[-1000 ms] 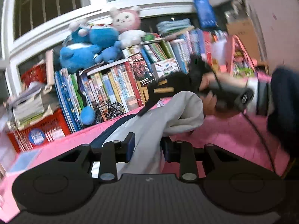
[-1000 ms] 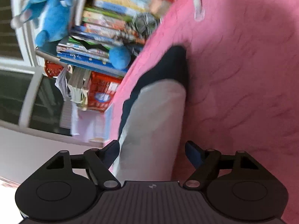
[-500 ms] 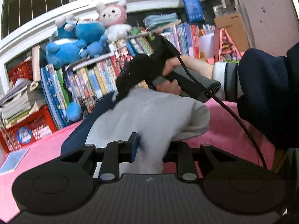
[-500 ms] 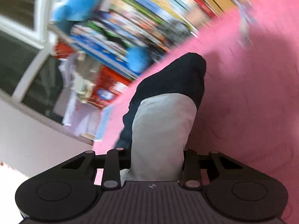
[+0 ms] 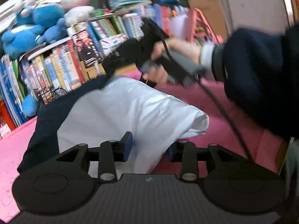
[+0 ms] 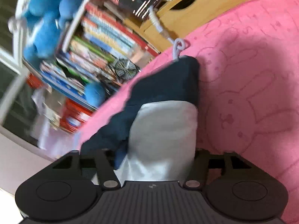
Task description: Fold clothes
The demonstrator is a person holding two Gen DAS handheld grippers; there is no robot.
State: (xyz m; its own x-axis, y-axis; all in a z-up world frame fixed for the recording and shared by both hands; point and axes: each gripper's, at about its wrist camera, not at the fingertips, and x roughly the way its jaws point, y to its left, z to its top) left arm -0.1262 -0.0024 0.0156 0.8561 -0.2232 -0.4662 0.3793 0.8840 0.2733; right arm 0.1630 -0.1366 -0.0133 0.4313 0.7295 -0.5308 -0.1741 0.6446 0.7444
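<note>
A grey garment with a navy part [image 5: 121, 108] lies bunched on the pink bed cover [image 5: 214, 100]. My left gripper [image 5: 149, 147] is at its near grey edge. Its jaws are opening, with a fold of grey cloth loose between them. In the right wrist view the same garment [image 6: 164, 127] runs away from me, with a white drawstring [image 6: 179, 46] at the navy end. My right gripper [image 6: 155, 156] has its jaws opening wide, and grey cloth lies between them without being pinched. A hand holds the right gripper [image 5: 115, 63] over the garment's far end.
A low bookshelf [image 5: 65, 69] packed with books lines the far side of the bed, with blue plush toys [image 5: 31, 28] and a pink one [image 5: 74, 0] on top. A person's dark sleeve [image 5: 261, 74] and a black cable [image 5: 224, 112] fill the right. A wooden box [image 6: 186, 9] stands behind the bed cover.
Both grippers pinched the grey cloth half a second ago, and their jaws now stand wider. The garment has sunk onto the bed cover. The left gripper moved down and closer to it.
</note>
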